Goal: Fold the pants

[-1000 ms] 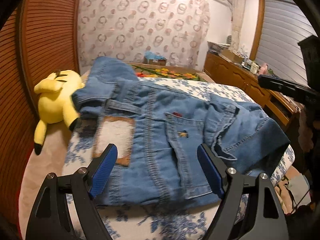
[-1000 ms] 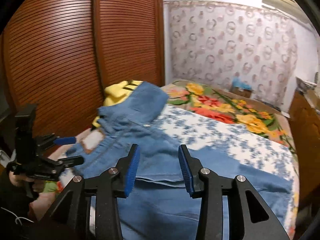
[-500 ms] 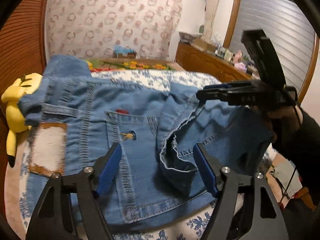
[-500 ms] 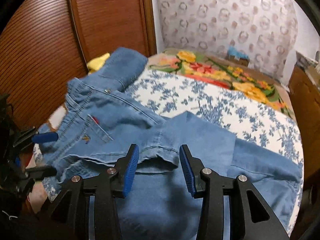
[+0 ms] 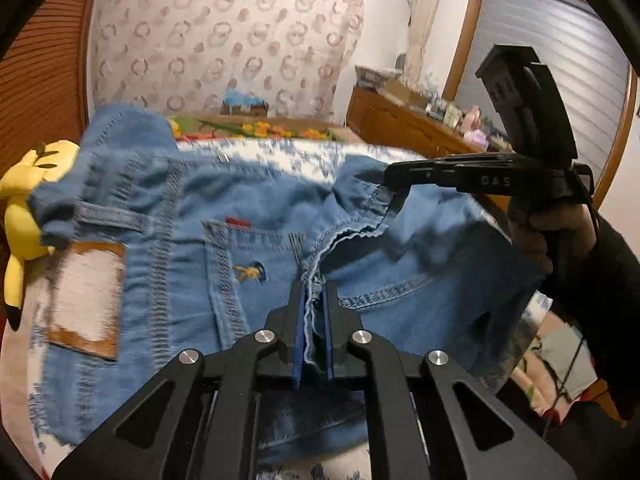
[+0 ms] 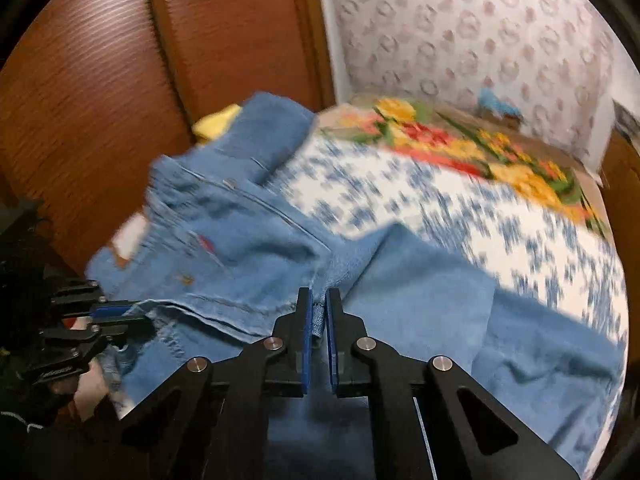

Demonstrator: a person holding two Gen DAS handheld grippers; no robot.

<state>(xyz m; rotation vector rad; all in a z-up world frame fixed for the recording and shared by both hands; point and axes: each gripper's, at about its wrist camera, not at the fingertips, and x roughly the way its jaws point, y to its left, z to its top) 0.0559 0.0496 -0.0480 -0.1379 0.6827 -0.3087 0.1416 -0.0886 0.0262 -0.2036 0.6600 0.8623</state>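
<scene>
Blue denim pants (image 5: pixel 256 236) lie spread on the bed, back pocket and leather waistband patch up; they also show in the right wrist view (image 6: pixel 248 248). My left gripper (image 5: pixel 313 292) is shut on the frayed hem edge of the pants. My right gripper (image 6: pixel 319 300) is shut on a fold of the same hem farther along. In the left wrist view the right gripper (image 5: pixel 394 179) pinches the denim at upper right. In the right wrist view the left gripper (image 6: pixel 124 316) holds the cloth at lower left.
A yellow plush toy (image 5: pixel 24 200) sits at the bed's left edge by the brown slatted wardrobe (image 6: pixel 100 80). The bed has a blue-floral sheet (image 6: pixel 480 232) and a bright flowered blanket (image 6: pixel 460 148). A wooden dresser (image 5: pixel 408 128) with clutter stands to the right.
Both grippers went from open above the pants to shut on the hem edge. The pant leg fold has been drawn up between them.
</scene>
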